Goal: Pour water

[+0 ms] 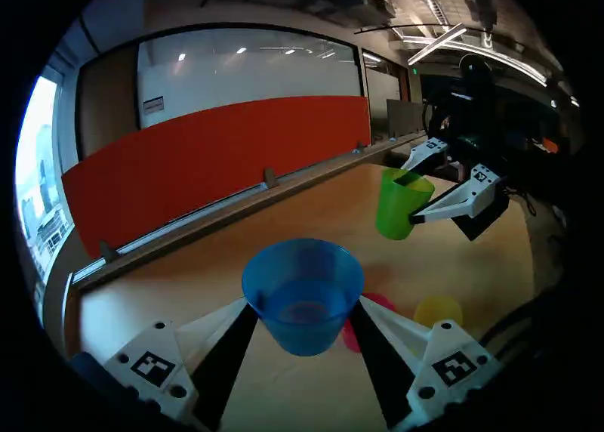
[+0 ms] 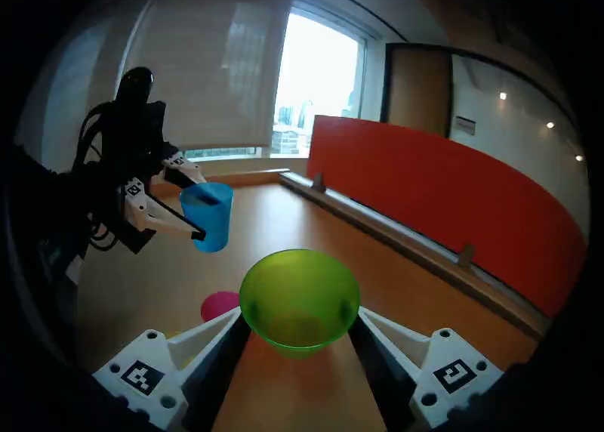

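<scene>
Over the table (image 1: 317, 205), the left gripper (image 1: 306, 305) clasps a blue cup (image 1: 302, 281), the right gripper (image 2: 300, 316) a green cup (image 2: 299, 292), both upright, pouring not yet begun.

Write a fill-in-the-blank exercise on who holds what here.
The left gripper holds the ____.
The right gripper holds the ____.
The pink cup and the yellow cup stand on the ____.
Missing words: blue cup; green cup; table.
</scene>
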`<state>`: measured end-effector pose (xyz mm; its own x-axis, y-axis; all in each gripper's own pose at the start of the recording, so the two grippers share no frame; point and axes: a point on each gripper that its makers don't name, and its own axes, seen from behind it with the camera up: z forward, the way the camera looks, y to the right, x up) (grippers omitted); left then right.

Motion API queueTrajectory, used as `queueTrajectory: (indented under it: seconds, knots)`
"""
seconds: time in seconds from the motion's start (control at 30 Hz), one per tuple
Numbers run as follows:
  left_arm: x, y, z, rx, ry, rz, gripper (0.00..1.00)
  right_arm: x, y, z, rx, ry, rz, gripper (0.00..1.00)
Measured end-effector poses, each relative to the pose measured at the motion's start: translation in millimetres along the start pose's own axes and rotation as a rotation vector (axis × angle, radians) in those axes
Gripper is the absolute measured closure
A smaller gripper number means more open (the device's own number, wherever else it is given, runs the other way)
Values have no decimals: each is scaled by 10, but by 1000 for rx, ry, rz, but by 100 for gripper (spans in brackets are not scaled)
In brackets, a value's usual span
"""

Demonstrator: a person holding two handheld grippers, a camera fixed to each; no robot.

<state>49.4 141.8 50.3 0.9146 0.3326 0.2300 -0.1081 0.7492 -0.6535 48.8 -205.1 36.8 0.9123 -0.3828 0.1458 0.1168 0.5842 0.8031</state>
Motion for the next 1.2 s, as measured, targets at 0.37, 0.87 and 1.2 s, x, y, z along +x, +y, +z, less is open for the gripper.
queueTrajectory:
  seconds: [0.37,0.87,1.2]
  knots:
    - [278,3,-152,21,80,-36,20,202,-13,-132,-14,42,-7,13]
    - [479,-53,-274,47,154,-79,20,377,-39,-176,-22,92,-2,12]
    - [500,-58,-288,48,165,-85,19,494,-4,-202,-33,146,10,12]
